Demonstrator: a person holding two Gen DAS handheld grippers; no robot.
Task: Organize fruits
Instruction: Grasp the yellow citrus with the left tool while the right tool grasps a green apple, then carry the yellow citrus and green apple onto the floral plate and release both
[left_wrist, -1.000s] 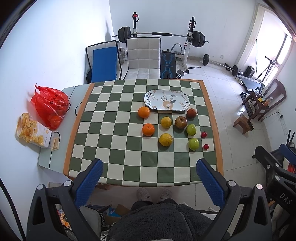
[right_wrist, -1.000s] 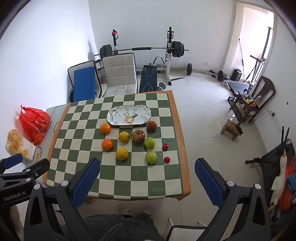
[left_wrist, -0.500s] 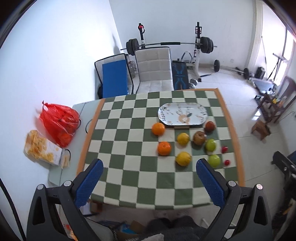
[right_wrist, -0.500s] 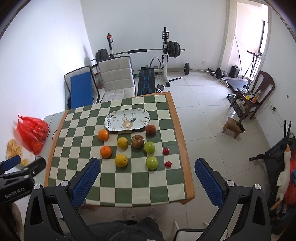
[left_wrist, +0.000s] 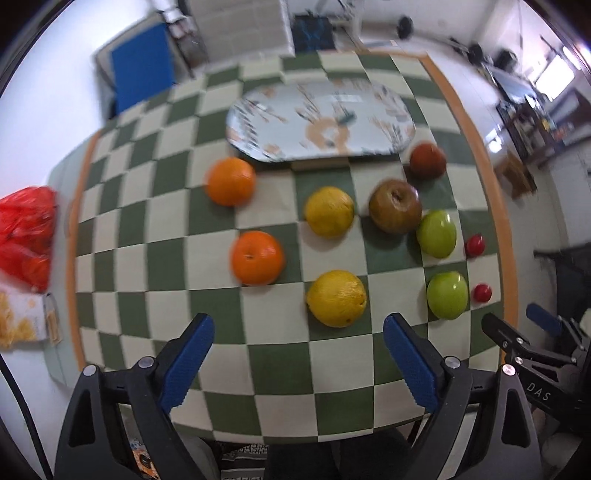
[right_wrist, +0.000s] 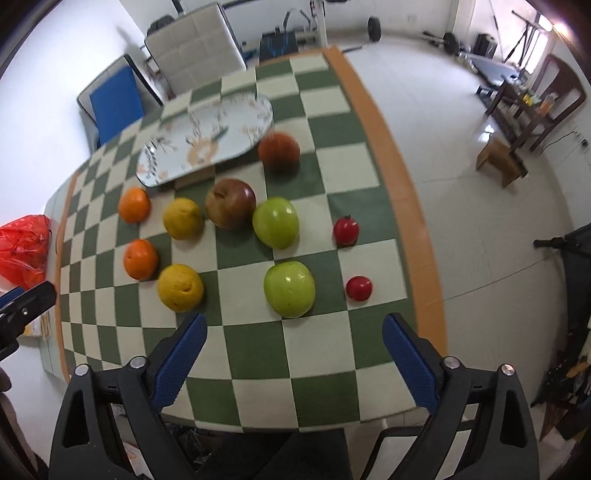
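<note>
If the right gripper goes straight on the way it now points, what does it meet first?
Probably the nearer green apple. The right gripper is open and empty, its jaws having just narrowed slightly, and that apple lies just beyond the gap between its fingers. It could instead meet the checkered tablecloth first; depth is unclear.

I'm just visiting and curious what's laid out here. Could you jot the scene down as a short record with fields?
Surface: checked green and cream tablecloth
Plate: oval patterned plate, nothing on it
Oranges: two
Yellow fruits: two
Green apples: two
Dark apples: two
Small red fruits: two
Left gripper: open, holding nothing
Right gripper: open, holding nothing
Beside the table: red bag
</note>
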